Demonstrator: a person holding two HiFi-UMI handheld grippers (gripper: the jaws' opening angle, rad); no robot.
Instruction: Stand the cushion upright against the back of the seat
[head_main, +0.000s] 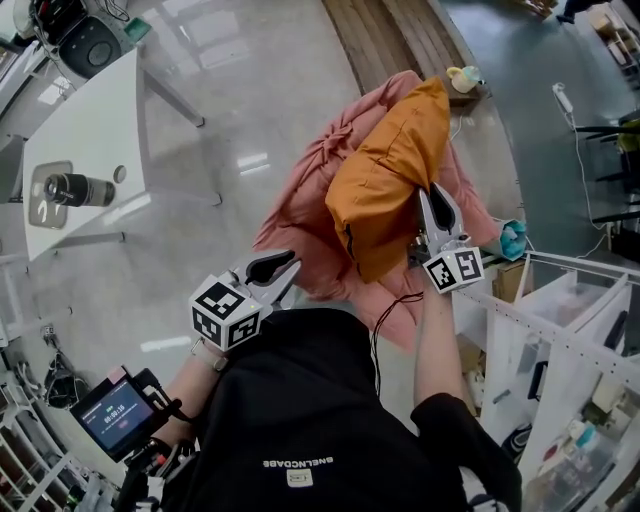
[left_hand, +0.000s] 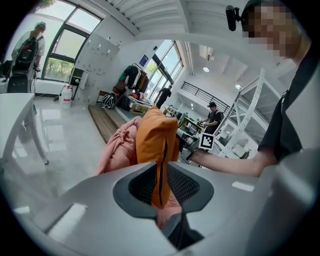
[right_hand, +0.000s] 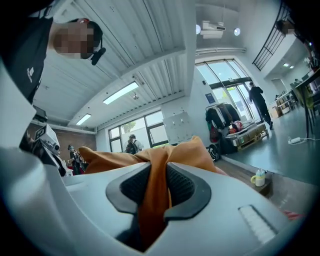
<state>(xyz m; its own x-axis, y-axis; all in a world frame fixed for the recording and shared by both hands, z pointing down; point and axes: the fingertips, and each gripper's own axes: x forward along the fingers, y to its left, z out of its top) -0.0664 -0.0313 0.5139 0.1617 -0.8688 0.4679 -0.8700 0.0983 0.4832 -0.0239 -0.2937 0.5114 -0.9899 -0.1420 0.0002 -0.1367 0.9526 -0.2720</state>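
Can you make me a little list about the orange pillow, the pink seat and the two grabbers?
cushion: orange, held up by one edge over the pink seat, tilted
right gripper: shut on the cushion's edge
left gripper: open, holding nothing, apart from the cushion
pink seat: soft, crumpled, standing on the shiny floor

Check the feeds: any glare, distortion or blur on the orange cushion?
Head view: fisheye bend, window glare on the glossy grey floor, orange fabric cushion sharp. Left gripper view: dark round vignette, cushion sharp. Right gripper view: fabric in the right claw soft.
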